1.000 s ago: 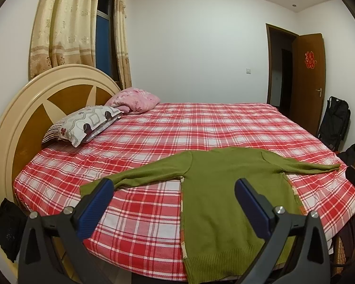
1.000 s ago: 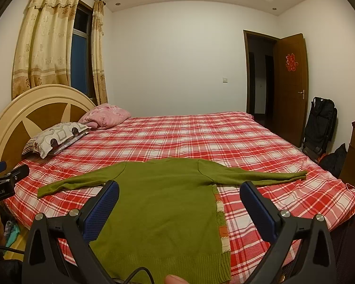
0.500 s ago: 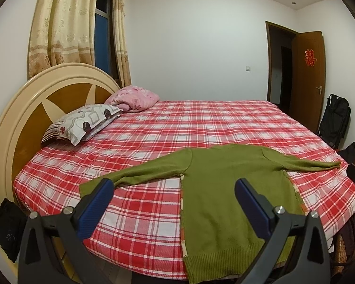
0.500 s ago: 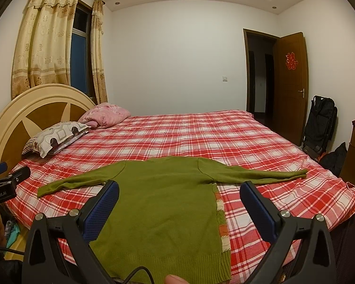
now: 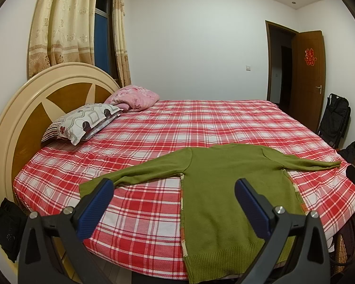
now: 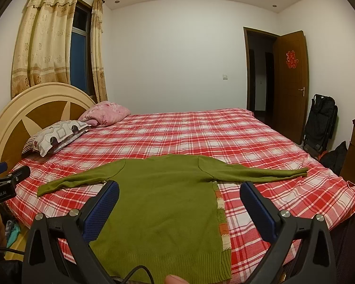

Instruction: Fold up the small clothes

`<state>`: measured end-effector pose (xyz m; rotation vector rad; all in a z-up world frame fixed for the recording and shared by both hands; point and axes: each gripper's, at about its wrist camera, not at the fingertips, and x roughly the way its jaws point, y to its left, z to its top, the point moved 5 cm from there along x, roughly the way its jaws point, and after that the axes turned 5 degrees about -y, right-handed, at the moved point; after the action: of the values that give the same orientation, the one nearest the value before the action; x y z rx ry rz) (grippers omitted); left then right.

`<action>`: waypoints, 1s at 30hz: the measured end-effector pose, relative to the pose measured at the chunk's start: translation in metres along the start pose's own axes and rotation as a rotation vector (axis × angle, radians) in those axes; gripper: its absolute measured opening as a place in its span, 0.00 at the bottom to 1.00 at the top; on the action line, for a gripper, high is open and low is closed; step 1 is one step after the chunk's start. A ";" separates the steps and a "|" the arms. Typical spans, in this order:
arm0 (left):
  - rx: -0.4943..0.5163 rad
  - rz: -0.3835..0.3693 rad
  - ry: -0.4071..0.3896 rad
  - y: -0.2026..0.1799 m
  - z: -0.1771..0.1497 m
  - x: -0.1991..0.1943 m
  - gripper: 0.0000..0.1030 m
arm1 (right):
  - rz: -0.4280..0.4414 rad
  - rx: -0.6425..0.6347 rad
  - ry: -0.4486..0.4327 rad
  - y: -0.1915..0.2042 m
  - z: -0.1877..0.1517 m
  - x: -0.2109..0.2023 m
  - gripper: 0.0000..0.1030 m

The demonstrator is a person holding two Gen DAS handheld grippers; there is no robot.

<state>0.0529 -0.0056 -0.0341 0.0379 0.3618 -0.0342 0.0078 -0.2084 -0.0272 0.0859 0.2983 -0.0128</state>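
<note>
Green sweater (image 5: 227,189) lies flat on the bed (image 5: 177,123), spread along the near edge with both sleeves out, hem hanging just over the edge; a patterned lining strip shows along each side seam. Left gripper (image 5: 172,201) hangs wide open and empty above the near edge; in its view the left sleeve cuff (image 5: 90,185) sits at 9 o'clock just by its left finger. Right gripper (image 6: 179,201) is also spread wide, holding nothing, with the body of the sweater between its fingers and the right sleeve (image 6: 260,174) off at 2 o'clock. Pillows (image 5: 90,120) sit well apart at 10 o'clock by the headboard. Step looks like pre-fold: nothing folded yet, no contact. Next move likely calls for each gripper to drop onto a cuff or shoulder, pinch the knit cleanly, and carry the sleeves inward across the body.
</note>
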 end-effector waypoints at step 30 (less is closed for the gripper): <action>0.008 0.000 0.011 0.001 -0.005 0.003 1.00 | 0.002 0.001 0.005 0.001 -0.003 0.001 0.99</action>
<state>0.0539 -0.0043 -0.0396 0.0461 0.3726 -0.0353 0.0076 -0.2067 -0.0304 0.0874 0.3036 -0.0110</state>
